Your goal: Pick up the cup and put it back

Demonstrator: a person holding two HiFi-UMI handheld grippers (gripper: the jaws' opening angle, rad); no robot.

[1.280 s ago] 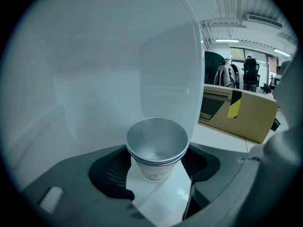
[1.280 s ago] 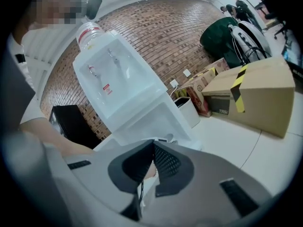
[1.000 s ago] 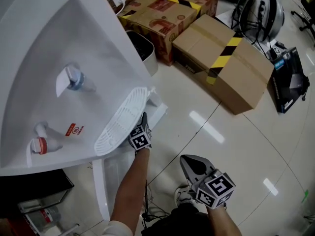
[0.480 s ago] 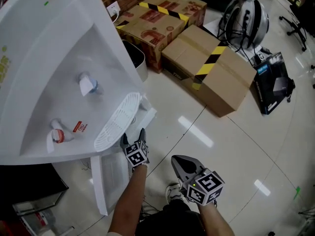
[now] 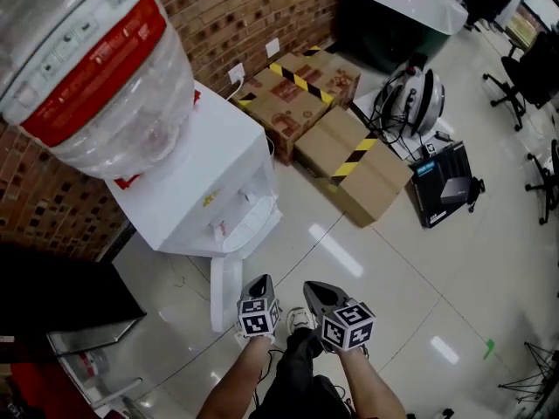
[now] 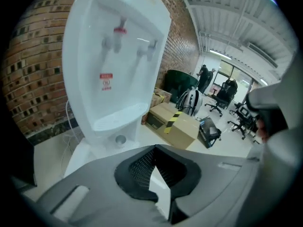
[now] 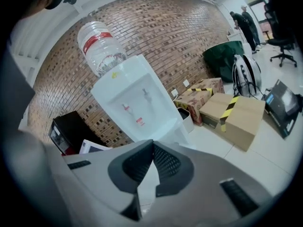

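Both tools are held low at the bottom middle of the head view, well short of the white plastic water dispenser, which stands against the red brick wall at left of centre. The left gripper has its dark ribbed fingers brought together at the tips with nothing caught between them. The right gripper looks the same, tips meeting and empty.

In the left gripper view, a little left of centre, a small round greyish cup sits just below the white slotted drip tray, on the dispenser's lower ledge. I take this to be the task's thing, though it is small and blurred and I can't be sure of its material. No other view shows it.

It looks light and stiff, probably smooth-walled, so likely to skid or tip if nudged rather than gripped. I'd say the sound hold is across its side wall, one finger on each side near the rim. The approach should be level from the front, since the tray overhangs it. A gentle squeeze should do; there is no sign it holds anything, but I can't see inside.

The tan cardboard boxes with black-and-yellow tape, right of the dispenser, are well clear of it.
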